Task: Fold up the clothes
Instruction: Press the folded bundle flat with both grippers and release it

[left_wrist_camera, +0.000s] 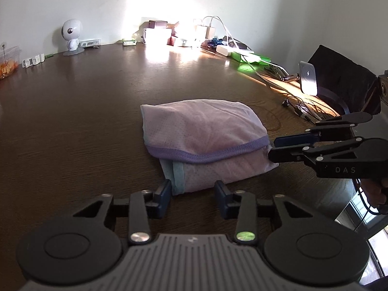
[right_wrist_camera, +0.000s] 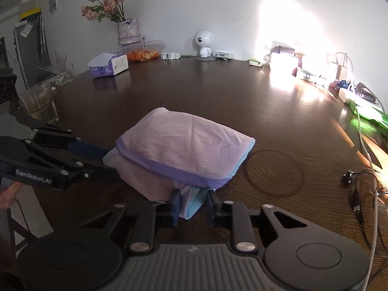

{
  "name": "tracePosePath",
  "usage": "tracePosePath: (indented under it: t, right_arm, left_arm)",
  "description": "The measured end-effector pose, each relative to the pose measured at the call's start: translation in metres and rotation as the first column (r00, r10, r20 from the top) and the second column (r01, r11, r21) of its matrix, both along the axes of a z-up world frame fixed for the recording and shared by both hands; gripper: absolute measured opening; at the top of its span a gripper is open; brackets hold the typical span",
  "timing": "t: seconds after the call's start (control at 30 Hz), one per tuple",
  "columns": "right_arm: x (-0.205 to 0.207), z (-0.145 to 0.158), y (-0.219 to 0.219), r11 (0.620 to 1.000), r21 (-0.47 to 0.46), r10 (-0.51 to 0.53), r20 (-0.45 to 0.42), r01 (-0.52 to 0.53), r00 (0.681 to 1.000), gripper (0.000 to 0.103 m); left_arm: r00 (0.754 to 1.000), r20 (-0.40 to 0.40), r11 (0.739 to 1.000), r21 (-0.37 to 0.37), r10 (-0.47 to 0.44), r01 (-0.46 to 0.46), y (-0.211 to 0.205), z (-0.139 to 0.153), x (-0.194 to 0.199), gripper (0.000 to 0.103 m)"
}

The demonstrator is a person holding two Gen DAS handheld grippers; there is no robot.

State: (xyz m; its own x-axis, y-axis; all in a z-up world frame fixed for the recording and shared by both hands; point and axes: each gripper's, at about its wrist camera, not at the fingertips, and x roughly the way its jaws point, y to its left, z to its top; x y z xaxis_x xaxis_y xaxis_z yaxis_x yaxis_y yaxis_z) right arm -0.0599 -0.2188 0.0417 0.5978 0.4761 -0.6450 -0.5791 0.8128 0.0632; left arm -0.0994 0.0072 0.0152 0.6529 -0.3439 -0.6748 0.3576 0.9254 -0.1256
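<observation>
Resting on glossy wood-grain table point(left_wrist_camera: 72, 111), folded perforated mesh garment point(left_wrist_camera: 201, 131), both grippers' jaws parted.

A dark wooden bench point(right_wrist_camera: 218, 92) is seen against a white wall. Along its far edge are set a white robot figurine point(right_wrist_camera: 205, 44), a vase of pink roses point(right_wrist_camera: 128, 32), a tissue box point(right_wrist_camera: 109, 66) and a clear tub of orange snacks point(right_wrist_camera: 141, 53). A glass point(right_wrist_camera: 40, 103) is placed at the left edge. Chargers and cables point(left_wrist_camera: 218, 31) are gathered at the sunlit right end.

Folded pale-lilac garment point(left_wrist_camera: 203, 131) on table point(left_wrist_camera: 84, 121)
</observation>
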Motion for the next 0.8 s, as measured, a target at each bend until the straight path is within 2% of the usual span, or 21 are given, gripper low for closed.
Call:
tracePosePath:
  t: [0.1, 0.13, 0.17, 0.2, 0.23, 0.3, 0.33, 0.47, 0.57, 0.7, 0.8]
  right_arm:
    - [-0.006, 0.004, -0.001, 1.0, -0.003, 0.022, 0.012, -0.022, 1.0, 0.04]
    - [-0.007, 0.003, 0.002, 0.999, -0.009, 0.032, 0.015, -0.032, 0.999, 0.041]
    - [-0.007, 0.0, 0.005, 0.999, -0.019, 0.037, 0.013, -0.036, 0.999, 0.039]
    - [-0.006, -0.004, 0.008, 0.999, -0.03, 0.04, 0.009, -0.04, 0.999, 0.034]
    - [-0.004, -0.007, 0.011, 0.999, -0.036, 0.034, 0.002, -0.034, 0.999, 0.022]
    - [0.006, -0.006, 0.012, 0.999, -0.03, 0.014, -0.002, -0.014, 1.0, 0.01]
    - [0.013, -0.005, 0.012, 1.0, -0.026, 0.006, -0.013, -0.006, 1.0, 0.008]
    - [0.052, 0.002, 0.014, 0.999, -0.031, -0.044, -0.006, 0.044, 0.999, 0.006]
    - [0.095, 0.004, 0.012, 0.996, -0.021, -0.088, -0.021, 0.088, 0.996, 0.005]
    - [0.155, 0.007, 0.013, 0.993, 0.006, -0.121, -0.063, 0.121, 0.991, 0.005]
    - [0.198, 0.004, 0.021, 0.991, -0.011, -0.131, -0.056, 0.13, 0.99, 0.005]
  left_arm:
    - [1.0, 0.003, 1.0, -0.005, 0.005, -0.005, 0.0, -0.002, 0.003, 0.04]
    - [1.0, 0.004, 1.0, -0.006, 0.007, -0.007, -0.001, -0.002, 0.004, 0.036]
    - [1.0, 0.004, 1.0, -0.004, 0.003, -0.003, -0.002, -0.003, 0.006, 0.032]
    - [1.0, 0.003, 1.0, -0.002, -0.001, 0.001, -0.004, -0.003, 0.009, 0.017]
    - [1.0, 0.003, 1.0, 0.0, -0.004, 0.004, -0.006, -0.003, 0.011, 0.008]
    - [1.0, -0.008, 1.0, -0.002, -0.01, 0.01, -0.012, -0.002, 0.025, 0.007]
    - [1.0, -0.009, 1.0, 0.007, -0.008, 0.008, -0.018, -0.001, 0.035, 0.007]
    - [1.0, 0.001, 0.999, 0.038, -0.007, 0.007, -0.038, 0.0, 0.081, 0.007]
    - [1.0, -0.003, 0.999, 0.041, 0.027, -0.027, -0.045, -0.002, 0.122, 0.006]
    - [0.998, -0.004, 0.997, 0.037, 0.069, -0.069, -0.041, -0.003, 0.186, 0.006]
    - [0.996, -0.002, 0.995, 0.038, 0.088, -0.088, -0.038, -0.004, 0.237, 0.006]
